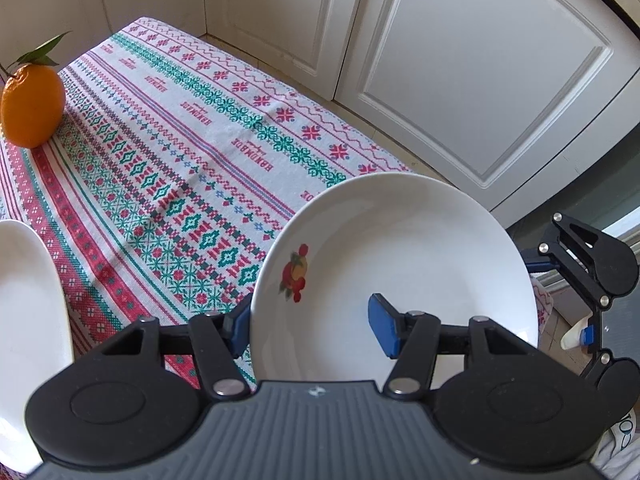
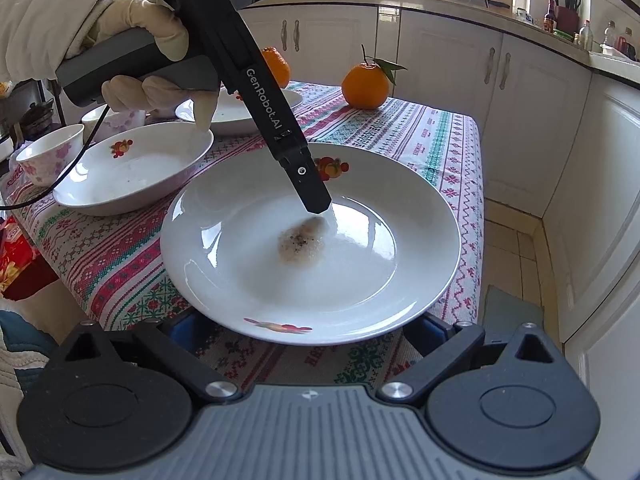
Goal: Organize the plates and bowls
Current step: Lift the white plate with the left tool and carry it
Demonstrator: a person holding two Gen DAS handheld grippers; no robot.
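A white deep plate (image 1: 400,248) (image 2: 248,280) with fruit prints and a brownish food smear (image 2: 300,242) sits at the near end of the table, its near rim overhanging the table edge. My left gripper (image 1: 312,328) (image 2: 318,204) comes down over its far rim. One blue pad is outside the rim, the other on the inner surface, shut on the plate. A gloved hand (image 2: 152,20) holds that gripper. My right gripper (image 2: 304,332) is open. Its two fingers spread wide just under the plate's near rim, and the pads are partly hidden.
A second fruit-print deep plate (image 2: 132,168) (image 1: 28,300) lies to the left, another plate (image 2: 248,116) behind it, and two flowered cups (image 2: 48,156) at the far left. Two oranges (image 2: 366,86) (image 2: 276,66) stand at the far end of the patterned tablecloth (image 1: 180,140). White cabinets (image 1: 460,80) run close along the table.
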